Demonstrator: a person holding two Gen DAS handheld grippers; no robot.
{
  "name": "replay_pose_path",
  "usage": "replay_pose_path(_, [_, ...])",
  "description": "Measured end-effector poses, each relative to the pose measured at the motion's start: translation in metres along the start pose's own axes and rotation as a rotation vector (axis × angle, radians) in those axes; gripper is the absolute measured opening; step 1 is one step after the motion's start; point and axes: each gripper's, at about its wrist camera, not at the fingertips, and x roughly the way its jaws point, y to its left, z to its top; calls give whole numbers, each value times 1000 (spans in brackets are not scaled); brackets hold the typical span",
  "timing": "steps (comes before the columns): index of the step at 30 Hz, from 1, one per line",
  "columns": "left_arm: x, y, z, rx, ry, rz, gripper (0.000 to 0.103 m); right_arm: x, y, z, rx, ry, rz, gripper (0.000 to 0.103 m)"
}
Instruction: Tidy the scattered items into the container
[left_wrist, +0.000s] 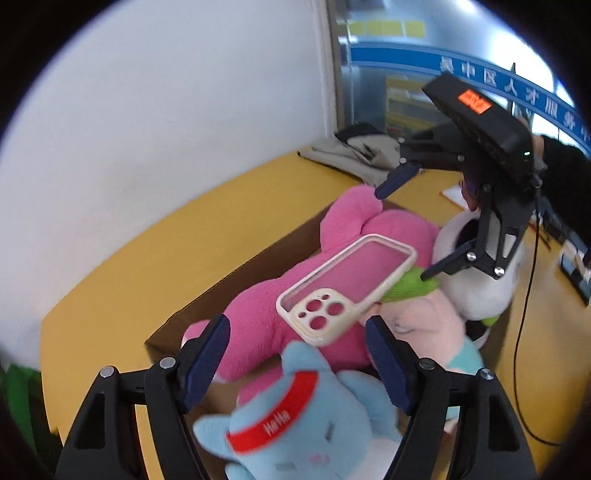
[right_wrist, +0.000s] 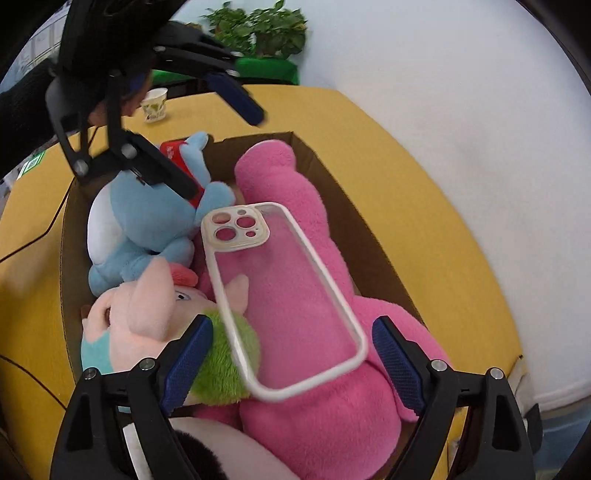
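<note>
The clear phone case (right_wrist: 284, 295) lies on the pink plush (right_wrist: 295, 206) in the cardboard box (right_wrist: 369, 221), untouched between both gaping tongs, left tongs (left_wrist: 297, 358) and right tongs (right_wrist: 291, 354).

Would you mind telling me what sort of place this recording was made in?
Probably an office or public service centre: a blue banner with Chinese lettering runs across glass partitions, a paper cup stands on the yellow table, and a potted plant sits against the wall.

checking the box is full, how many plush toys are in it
4: pink bear along the wall side, blue toy at one end, pale pink doll beside it, white toy at the other end. More may be hidden underneath.
</note>
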Motion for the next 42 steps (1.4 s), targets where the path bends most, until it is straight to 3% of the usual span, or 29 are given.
replay_pose_path(6, [-72, -38, -24, -120, -99, 148, 76, -73, 10, -11, 174, -126, -204, 100])
replay_pose_path(8, [-94, -56, -32, -189, -125, 213, 76, -102, 18, -18, 292, -172, -307, 102])
replay_pose_path(11, [-122, -84, -44, -322, -195, 261, 78, -129, 51, -36, 510, -173, -503, 102])
replay_pose_path(12, [-131, -96, -51, -364, -220, 286, 79, -137, 70, -45, 577, -197, -521, 102])
replay_pose_path(17, [-146, -143, -80, -476, -230, 405, 80, -156, 143, -91, 844, -281, -455, 103])
replay_pose_path(20, [-157, -170, -93, -540, -228, 378, 80, -161, 178, -104, 903, -277, -509, 103])
replay_pose_path(29, [-158, -221, -102, -484, -227, 365, 80, -189, 235, -118, 918, -292, -597, 103])
replay_pose_path(42, [-162, -217, -117, -543, -218, 388, 80, -192, 248, -122, 942, -282, -615, 103])
